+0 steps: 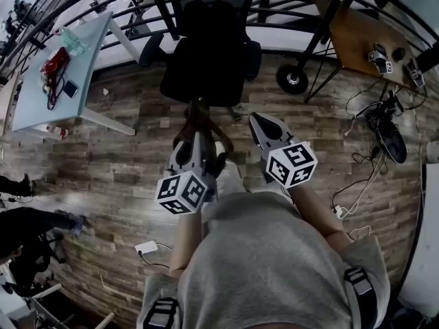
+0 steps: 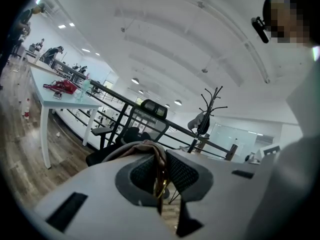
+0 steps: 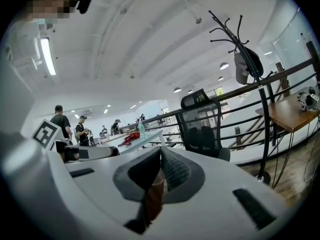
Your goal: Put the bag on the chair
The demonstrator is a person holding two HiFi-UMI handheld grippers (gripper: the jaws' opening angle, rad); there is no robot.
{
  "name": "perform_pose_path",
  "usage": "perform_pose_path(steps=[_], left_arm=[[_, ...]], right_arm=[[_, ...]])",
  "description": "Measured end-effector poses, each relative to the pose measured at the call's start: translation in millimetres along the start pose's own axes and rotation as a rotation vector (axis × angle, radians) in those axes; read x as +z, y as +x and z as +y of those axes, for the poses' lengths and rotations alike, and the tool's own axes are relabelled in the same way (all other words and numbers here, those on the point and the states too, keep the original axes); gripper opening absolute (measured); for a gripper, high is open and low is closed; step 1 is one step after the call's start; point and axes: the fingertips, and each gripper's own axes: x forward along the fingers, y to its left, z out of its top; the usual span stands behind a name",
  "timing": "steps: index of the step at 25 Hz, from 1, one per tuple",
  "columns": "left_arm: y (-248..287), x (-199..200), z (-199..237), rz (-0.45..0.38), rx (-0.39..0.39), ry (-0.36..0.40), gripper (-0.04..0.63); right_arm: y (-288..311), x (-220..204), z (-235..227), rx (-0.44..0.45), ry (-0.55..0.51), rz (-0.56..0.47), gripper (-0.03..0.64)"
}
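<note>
A brown bag hangs between my two grippers above the wooden floor; its strap [image 1: 199,117] loops up in front of the left one. My left gripper [image 1: 193,141] is shut on the brown strap [image 2: 150,151], with a gold ring [image 2: 161,186] caught between the pads. In the right gripper view, my right gripper [image 3: 159,156] is shut on another brown piece of the bag [image 3: 154,196]. The black office chair [image 1: 209,53] stands just ahead of both grippers, its seat facing me; it also shows as chair [image 2: 146,120] and chair [image 3: 202,126]. The bag's body is mostly hidden.
A white table [image 1: 41,94] with a red item stands at the left. A wooden desk [image 1: 363,40] is at the back right, a black railing [image 1: 288,16] runs behind the chair, and a coat stand's base [image 1: 293,79] sits nearby. Cables [image 1: 384,132] lie on the floor. People stand at the far left.
</note>
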Motion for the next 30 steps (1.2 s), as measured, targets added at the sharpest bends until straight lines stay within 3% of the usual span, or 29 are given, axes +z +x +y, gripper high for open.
perform_pose_path(steps=[18,30], left_arm=[[154.2,88.6,88.4,0.029,-0.037,-0.003,0.040],[229.8,108.3,123.6,0.071,-0.059,-0.018,0.040]], right_arm=[[179.1,71.0,-37.7,-0.008,-0.011,-0.019,0.003],[250.9,87.8,-77.4,-0.050,0.026,-0.023,0.003]])
